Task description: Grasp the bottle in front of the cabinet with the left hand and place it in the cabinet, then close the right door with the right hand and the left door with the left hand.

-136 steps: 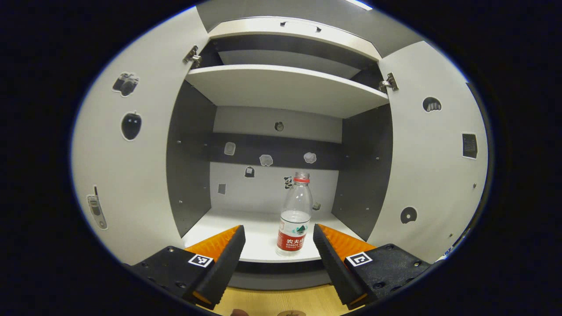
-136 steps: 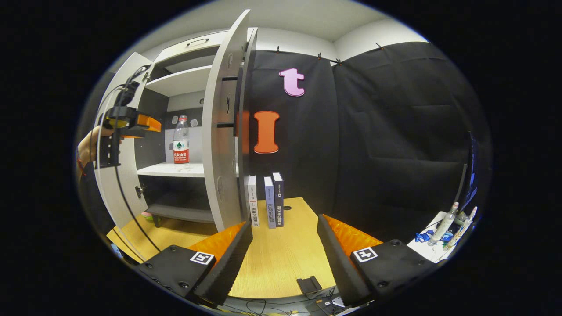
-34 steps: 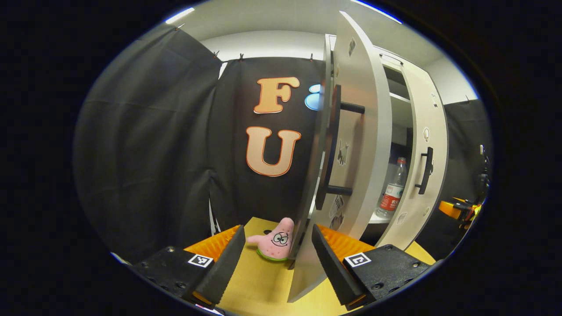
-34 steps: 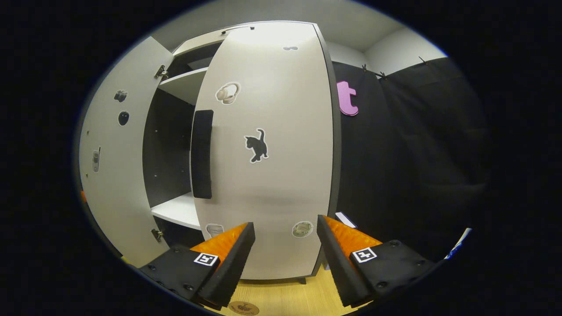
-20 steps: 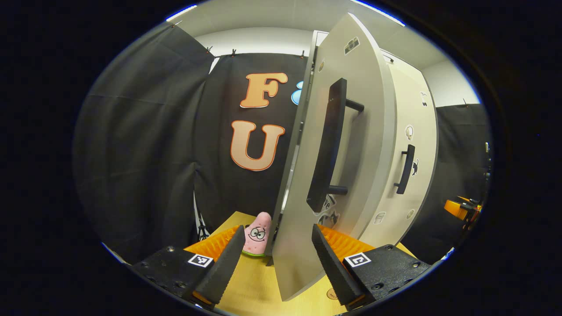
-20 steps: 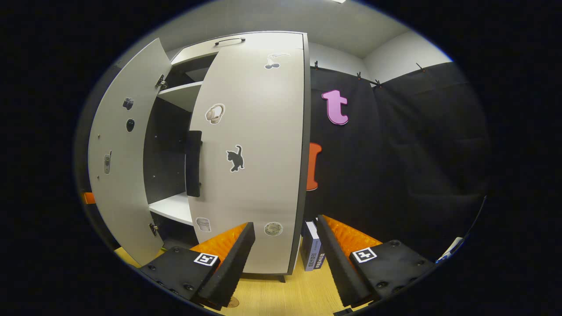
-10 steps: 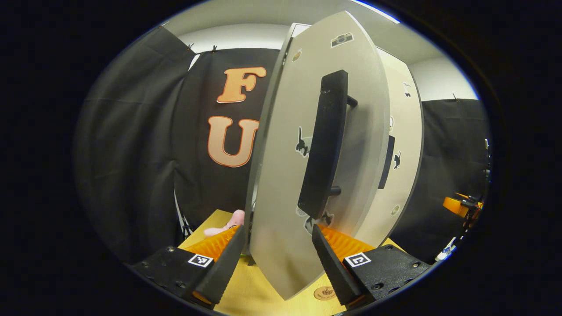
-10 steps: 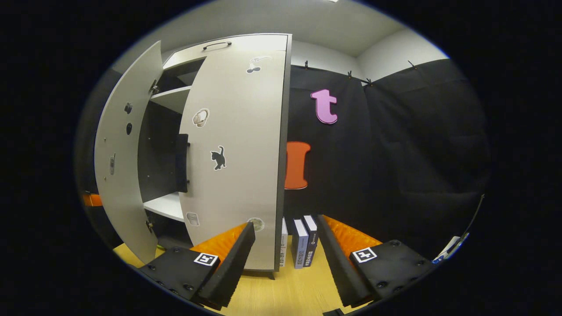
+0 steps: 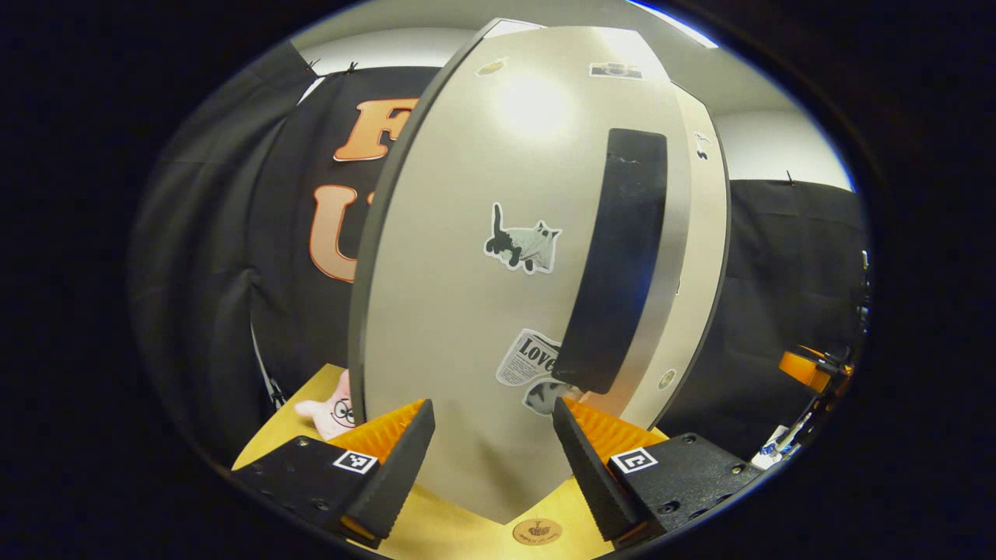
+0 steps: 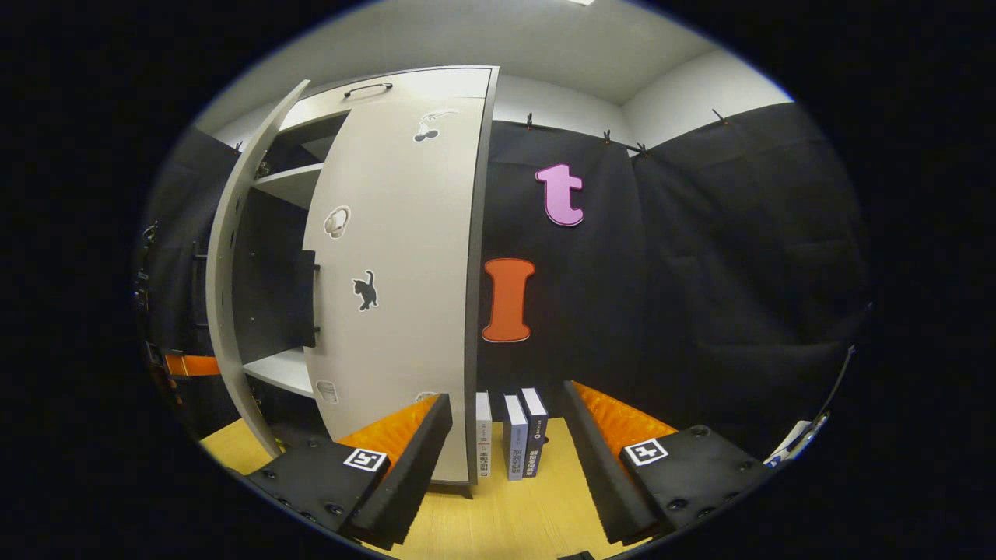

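Grey left door (image 9: 482,311) stands partly ajar before the left gripper (image 9: 486,459), fingers spread wide, holding nothing.

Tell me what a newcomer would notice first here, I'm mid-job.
In the left gripper view, the left door looms close ahead of the open left gripper, its dark handle beside a cat sticker. In the right gripper view, the right door looks shut while the left one stands ajar.

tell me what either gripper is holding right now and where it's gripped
Nothing is held. The left gripper is open with the left door face between its fingers, and the right gripper is open before the right door.
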The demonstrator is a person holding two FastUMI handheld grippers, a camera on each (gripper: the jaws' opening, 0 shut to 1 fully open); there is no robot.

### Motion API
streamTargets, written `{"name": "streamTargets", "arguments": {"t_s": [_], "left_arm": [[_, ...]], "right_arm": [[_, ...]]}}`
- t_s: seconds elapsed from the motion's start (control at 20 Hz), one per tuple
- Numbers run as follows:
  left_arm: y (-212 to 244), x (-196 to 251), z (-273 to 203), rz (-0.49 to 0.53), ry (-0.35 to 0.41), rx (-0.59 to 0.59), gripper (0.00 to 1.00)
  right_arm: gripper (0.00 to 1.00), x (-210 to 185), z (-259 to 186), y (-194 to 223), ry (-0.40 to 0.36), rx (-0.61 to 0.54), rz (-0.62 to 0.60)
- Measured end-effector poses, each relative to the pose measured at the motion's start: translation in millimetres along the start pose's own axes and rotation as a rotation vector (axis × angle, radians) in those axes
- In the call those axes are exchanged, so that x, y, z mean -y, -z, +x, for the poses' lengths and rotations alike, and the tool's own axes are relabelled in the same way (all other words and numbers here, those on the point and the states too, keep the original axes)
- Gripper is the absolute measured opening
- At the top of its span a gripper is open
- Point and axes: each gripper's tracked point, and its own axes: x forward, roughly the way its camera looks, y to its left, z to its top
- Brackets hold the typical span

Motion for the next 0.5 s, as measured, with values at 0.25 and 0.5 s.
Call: {"name": "streamTargets", "arguments": {"t_s": [0.25,0.5], "left_arm": [[-0.7,10.6,34.0,0.019,0.004,0.000,0.94],[-0.4,9.1,32.8,0.021,0.004,0.002,0.94]], "right_arm": [[0.95,18.2,-1.6,4.4,0.036,-0.006,0.004],[0.95,21.0,2.7,5.1,0.041,-0.006,0.010]]}}
